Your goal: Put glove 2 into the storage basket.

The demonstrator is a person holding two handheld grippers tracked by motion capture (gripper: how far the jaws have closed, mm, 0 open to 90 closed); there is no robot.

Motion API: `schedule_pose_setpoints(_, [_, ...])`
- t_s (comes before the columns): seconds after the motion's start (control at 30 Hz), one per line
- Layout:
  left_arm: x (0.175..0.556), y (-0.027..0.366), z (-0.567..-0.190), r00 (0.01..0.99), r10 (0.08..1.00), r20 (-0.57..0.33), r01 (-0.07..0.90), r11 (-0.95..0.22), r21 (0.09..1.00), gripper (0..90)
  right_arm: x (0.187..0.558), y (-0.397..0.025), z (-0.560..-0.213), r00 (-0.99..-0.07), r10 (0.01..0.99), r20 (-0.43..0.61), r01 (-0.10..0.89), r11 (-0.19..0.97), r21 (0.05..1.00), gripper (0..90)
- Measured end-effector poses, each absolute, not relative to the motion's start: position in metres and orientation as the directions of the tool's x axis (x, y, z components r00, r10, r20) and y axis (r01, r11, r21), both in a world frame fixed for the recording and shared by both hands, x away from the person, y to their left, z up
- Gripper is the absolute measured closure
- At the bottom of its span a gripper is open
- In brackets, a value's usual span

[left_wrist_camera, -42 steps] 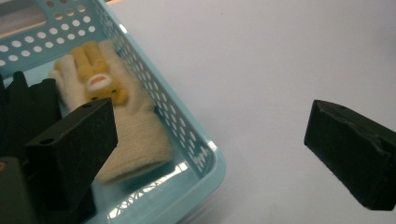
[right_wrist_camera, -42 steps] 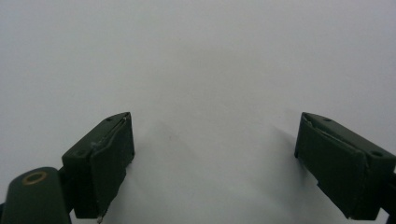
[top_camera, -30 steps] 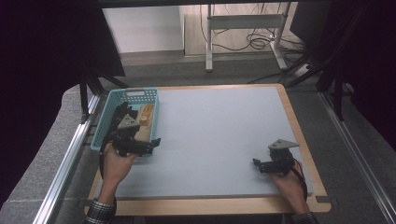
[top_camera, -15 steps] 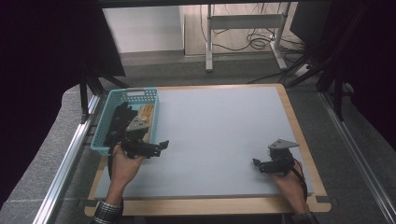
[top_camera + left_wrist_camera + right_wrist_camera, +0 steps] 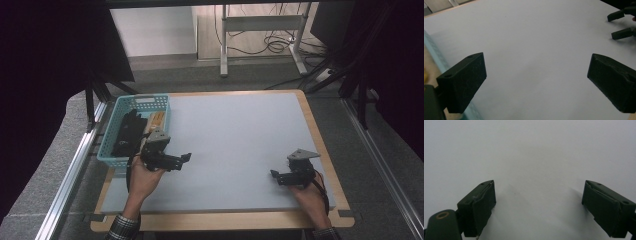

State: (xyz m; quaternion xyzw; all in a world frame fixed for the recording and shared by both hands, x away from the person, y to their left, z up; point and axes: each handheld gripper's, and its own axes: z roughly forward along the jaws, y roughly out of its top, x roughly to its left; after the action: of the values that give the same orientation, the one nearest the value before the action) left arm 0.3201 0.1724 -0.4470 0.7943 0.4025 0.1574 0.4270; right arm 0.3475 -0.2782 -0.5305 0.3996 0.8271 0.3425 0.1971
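Note:
My left gripper hovers over the pale grey table, just right of a teal basket, and points toward the table's middle. In the left gripper view its jaws stand wide apart, so the left gripper is open with nothing between them. My right gripper rests low near the front right of the table and points left. The right gripper view shows the right gripper open too, over bare grey surface. The right gripper also appears far off in the left gripper view.
The basket holds a black bundle and a tan object. A wooden border frames the table. Metal rails run along the left side, and a desk frame with cables stands on the floor behind.
My left gripper has moved right, away from the basket and out over the grey table. The right gripper has stayed where it was.

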Motion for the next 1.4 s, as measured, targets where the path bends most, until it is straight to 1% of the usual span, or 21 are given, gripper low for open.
schedule_pose_setpoints(0.8, [0.321, 0.142, -0.457, 0.683, 0.72, -0.12, 0.483, -0.323, 0.814, 2.7, 0.347, -0.278, -0.53, -0.603, 0.796, -0.052, 0.527, 0.446, 0.724, 11.4])
schedule_pose_setpoints(1.4, [0.32, 0.124, -0.479, 0.718, 0.684, -0.127, 0.478, -0.353, 0.804, 0.5, 0.348, -0.278, -0.531, -0.603, 0.796, -0.052, 0.526, 0.446, 0.724, 11.4])
